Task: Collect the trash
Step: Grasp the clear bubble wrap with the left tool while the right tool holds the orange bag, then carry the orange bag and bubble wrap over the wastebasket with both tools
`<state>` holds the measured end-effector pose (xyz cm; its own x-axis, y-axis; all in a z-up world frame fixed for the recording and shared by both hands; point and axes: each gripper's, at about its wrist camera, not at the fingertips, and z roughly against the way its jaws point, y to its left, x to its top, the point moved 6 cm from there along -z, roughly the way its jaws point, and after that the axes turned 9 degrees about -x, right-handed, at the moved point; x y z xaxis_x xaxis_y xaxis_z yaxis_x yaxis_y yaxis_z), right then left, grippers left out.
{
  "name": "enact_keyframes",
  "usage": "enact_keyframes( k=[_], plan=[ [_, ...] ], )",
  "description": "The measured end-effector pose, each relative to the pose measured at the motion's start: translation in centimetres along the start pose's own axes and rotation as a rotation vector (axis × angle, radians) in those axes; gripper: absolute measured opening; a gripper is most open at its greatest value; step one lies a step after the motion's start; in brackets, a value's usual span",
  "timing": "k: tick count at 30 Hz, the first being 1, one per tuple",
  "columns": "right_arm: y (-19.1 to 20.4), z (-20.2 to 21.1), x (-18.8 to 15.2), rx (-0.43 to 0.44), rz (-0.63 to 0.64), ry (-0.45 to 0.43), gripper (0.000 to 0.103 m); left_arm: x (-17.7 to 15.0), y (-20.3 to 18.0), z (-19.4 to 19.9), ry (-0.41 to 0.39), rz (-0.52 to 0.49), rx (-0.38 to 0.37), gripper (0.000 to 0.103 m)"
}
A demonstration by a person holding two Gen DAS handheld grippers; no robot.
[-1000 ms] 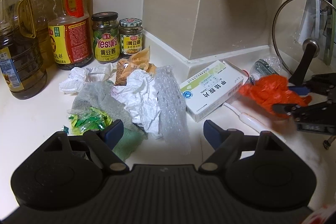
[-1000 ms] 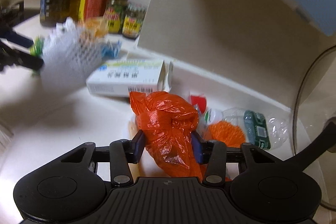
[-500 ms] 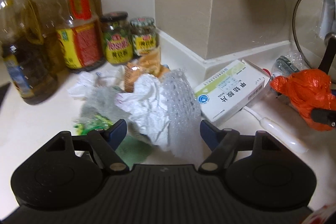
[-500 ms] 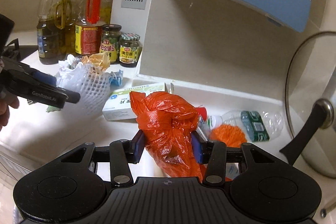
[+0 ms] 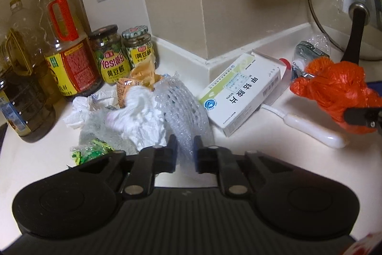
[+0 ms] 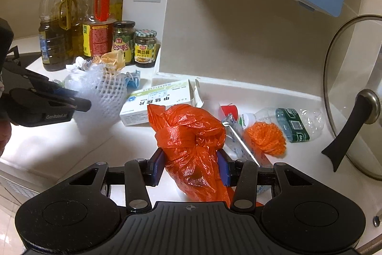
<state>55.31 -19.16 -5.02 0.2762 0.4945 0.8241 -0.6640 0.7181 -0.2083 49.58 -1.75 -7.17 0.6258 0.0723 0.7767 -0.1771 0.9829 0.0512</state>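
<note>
And there it goes: our left gripper (image 5: 185, 152), wide open around the heap a moment ago, has snapped shut on the white foam net (image 5: 183, 106), pinching a fold of it between the pads. The orange bag (image 6: 193, 142) has not shifted in our right gripper (image 6: 191, 167), whose jaws sit part open and pressed on its 2 sides.

So we have 2 pieces in hand and nothing binned yet; we'd call this early, since no bin shows in either view.

Nearest the left gripper, the net wraps crumpled white tissue (image 5: 140, 118), with green wrappers (image 5: 92, 151) just beside it on the counter (image 5: 47, 147). Behind sits a yellow snack packet (image 5: 140, 78), then more tissue (image 5: 81, 109). To the right lies the white medicine box (image 5: 241, 92), open at 1 end.

From the right wrist view, just past the bag we see an orange mesh ball (image 6: 265, 139), a crushed clear bottle (image 6: 286, 121) and a red cap (image 6: 229, 109), all still to collect.

Farthest back stand 2 jars (image 5: 124, 54) and the oil bottles (image 5: 64, 40), which we judge are not trash, and a glass lid (image 6: 358, 97) leans on the right.
</note>
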Motion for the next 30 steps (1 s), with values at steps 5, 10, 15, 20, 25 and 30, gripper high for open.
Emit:
enact_keyframes(
  k=[5, 10, 15, 20, 25, 30],
  plan=[
    [0.0, 0.4, 0.1, -0.011, -0.020, -0.003, 0.046, 0.8, -0.7, 2.9, -0.078, -0.043, -0.048, 0.010],
    [0.6, 1.4, 0.1, -0.007, -0.059, -0.007, 0.046, 0.4, -1.5, 6.1, -0.105, -0.024, -0.163, 0.010],
    [2.4, 3.4, -0.3, 0.015, -0.160, 0.016, 0.046, -1.9, -1.1, 8.7, -0.074, 0.009, -0.248, 0.010],
    [5.3, 5.9, -1.3, 0.043, -0.289, 0.065, 0.046, -5.4, -0.2, 11.3, -0.035, 0.017, -0.300, 0.009],
    [9.7, 8.2, -2.4, 0.100, -0.347, 0.108, 0.046, -9.2, 1.2, 14.1, 0.007, 0.010, -0.332, 0.009],
    [15.1, 9.7, -4.7, 0.147, -0.317, 0.162, 0.046, -13.6, 2.5, 16.1, 0.063, 0.006, -0.354, 0.009]
  ],
)
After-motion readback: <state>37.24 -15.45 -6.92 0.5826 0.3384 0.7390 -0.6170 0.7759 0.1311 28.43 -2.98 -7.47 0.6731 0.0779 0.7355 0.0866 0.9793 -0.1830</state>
